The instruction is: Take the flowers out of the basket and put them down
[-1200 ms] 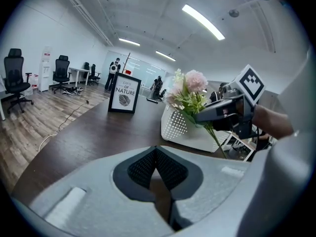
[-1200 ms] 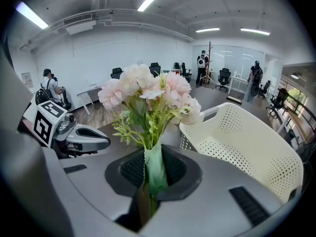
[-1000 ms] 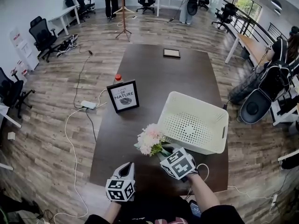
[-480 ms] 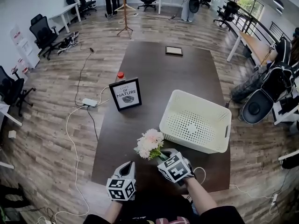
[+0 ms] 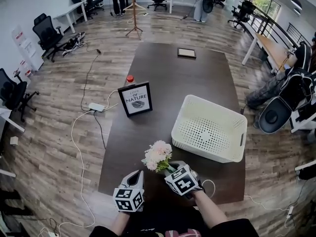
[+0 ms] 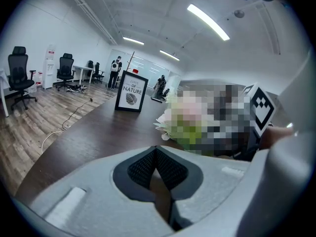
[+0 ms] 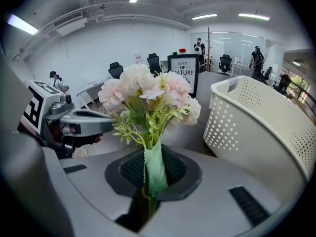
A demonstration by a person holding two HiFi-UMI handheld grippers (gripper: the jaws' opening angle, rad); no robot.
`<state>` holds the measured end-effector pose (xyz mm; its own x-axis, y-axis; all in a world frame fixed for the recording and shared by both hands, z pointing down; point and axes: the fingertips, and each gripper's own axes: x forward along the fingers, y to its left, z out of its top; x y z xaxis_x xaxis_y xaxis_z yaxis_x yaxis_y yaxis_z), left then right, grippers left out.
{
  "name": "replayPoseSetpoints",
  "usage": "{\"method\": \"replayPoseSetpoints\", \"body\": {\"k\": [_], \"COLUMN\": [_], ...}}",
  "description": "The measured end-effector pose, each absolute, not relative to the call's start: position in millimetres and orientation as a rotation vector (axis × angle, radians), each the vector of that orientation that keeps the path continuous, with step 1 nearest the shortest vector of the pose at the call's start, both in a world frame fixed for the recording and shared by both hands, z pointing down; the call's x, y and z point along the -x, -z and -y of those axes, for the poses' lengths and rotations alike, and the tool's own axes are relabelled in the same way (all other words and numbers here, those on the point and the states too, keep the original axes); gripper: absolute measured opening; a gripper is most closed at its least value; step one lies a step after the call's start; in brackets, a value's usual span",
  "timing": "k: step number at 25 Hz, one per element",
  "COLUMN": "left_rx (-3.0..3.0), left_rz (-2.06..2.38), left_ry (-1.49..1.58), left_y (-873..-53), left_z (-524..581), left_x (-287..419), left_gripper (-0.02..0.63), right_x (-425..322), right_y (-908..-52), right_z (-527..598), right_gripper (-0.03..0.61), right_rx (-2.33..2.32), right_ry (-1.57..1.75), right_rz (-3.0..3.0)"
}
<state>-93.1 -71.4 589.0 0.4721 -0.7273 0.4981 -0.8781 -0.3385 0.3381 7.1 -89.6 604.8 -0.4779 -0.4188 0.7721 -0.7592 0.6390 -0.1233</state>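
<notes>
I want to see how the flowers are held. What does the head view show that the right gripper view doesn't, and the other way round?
Only the head view shows the small frame at the table's far end, the power strip on the floor and the marker cube on the right tongs. Only the right gripper view shows those tongs pinching the green-wrapped stem. Both show the pink flowers, the white basket, the framed sign and the left tongs.

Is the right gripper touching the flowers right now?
Touching. In the right gripper view, the right gripper has its jaws closed on the green-wrapped stem of the flowers, with no gap on either side.
</notes>
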Motion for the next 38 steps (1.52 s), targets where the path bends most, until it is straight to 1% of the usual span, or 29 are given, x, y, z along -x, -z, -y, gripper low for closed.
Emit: {"method": "replayPoseSetpoints", "body": {"k": [21, 38], "left_rx": [-2.147, -2.12], "left_rz": [1.324, 1.357], "left_ry": [-0.366, -0.376], "left_y": [-596.0, -594.4], "left_z": [69.0, 66.0], "left_x": [96.2, 105.8], "left_gripper": [0.009, 0.009], "right_x": [10.7, 11.2], "right_y": [-650.9, -677.8], "right_z": [82.8, 80.8], "right_gripper": [0.049, 0.055], "right_rx": [-0.927, -0.926], "right_ry": [-0.676, -0.71], "right_rz": [2.073, 2.037]}}
